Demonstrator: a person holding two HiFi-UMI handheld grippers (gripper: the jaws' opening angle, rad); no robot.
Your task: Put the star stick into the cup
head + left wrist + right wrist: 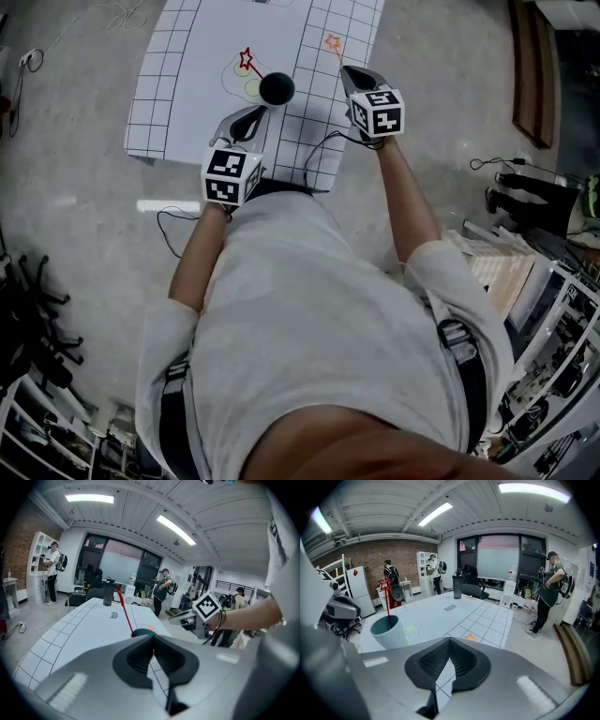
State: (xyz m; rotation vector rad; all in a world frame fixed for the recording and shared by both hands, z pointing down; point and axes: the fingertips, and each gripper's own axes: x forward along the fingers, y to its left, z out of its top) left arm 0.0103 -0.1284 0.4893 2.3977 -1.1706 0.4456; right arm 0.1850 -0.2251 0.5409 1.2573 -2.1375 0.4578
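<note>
A teal cup stands on the white gridded sheet, and the red star stick stands in it with its star end up and leaning. From above the cup looks dark, and the stick's star points to the far left. My left gripper sits just near of the cup, shut with nothing between its pads; in the left gripper view only the cup's rim shows over them. My right gripper is to the right of the cup, apart from it, shut and empty.
An orange star mark is printed on the sheet beyond the right gripper. A black bottle stands at the table's far end. Several people stand in the room behind. Shelves and boxes crowd the floor at the right.
</note>
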